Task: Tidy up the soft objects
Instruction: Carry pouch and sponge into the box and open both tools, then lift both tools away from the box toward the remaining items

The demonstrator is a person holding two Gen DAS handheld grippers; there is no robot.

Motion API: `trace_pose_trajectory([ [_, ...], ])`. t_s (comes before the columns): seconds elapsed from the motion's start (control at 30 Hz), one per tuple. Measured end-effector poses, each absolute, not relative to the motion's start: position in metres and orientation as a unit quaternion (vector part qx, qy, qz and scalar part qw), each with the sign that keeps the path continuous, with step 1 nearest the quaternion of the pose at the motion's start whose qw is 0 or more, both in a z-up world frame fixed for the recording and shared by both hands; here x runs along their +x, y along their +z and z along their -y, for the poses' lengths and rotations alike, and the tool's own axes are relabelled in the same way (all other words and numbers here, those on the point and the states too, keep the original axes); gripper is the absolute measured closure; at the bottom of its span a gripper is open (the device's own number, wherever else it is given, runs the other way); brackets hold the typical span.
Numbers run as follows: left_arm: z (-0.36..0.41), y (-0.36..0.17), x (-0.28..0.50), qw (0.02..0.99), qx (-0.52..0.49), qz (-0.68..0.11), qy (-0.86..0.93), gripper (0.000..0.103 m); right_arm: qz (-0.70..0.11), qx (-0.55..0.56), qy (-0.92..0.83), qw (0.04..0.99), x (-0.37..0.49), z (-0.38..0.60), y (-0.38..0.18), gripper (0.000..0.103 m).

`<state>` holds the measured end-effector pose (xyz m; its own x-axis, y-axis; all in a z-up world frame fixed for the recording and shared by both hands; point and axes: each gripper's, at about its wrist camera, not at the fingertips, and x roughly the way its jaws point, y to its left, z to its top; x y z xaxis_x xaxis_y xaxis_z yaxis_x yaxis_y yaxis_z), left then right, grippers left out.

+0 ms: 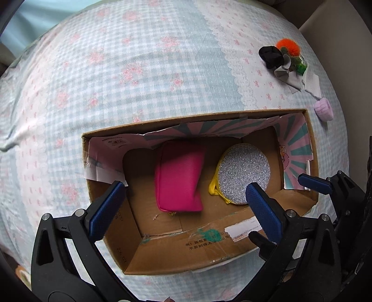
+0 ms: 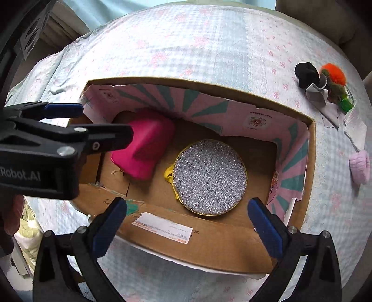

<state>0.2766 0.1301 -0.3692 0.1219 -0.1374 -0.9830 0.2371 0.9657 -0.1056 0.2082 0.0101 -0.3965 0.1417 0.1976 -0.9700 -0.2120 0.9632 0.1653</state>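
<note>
Both grippers, left and right, hover over the box with jaws spread and empty; leftover soft bits lie at two o'clock, so swing the right one there, low and slow

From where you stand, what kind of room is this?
Probably a bedroom: the cardboard box sits on what looks like a bed under a checked, flower-printed sheet, with a light blue curtain behind and small soft items like a lilac scrunchie nearby.
</note>
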Motion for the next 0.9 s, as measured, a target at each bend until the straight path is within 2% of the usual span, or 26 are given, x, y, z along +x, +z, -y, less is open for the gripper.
trace_pose_trajectory([
  [0.23,-0.140,-0.314,0.251,0.774,0.026,-0.622,-0.118,0.000,-0.615,-0.015,0.139,0.776,0.188,-0.009,-0.352,0.000],
  [0.5,-0.158,-0.233,0.207,0.810,0.000,-0.579,-0.095,0.000,-0.563,-0.030,0.119,0.817,0.161,-0.008,-0.270,0.000],
  [0.73,-0.167,-0.175,0.170,0.845,-0.005,-0.530,-0.072,0.000,-0.516,0.012,0.060,0.854,0.131,0.017,-0.204,0.000],
  [0.9,-0.160,-0.151,0.166,0.859,-0.012,-0.506,-0.080,0.000,-0.499,0.045,0.016,0.865,0.116,0.035,-0.179,0.000],
])
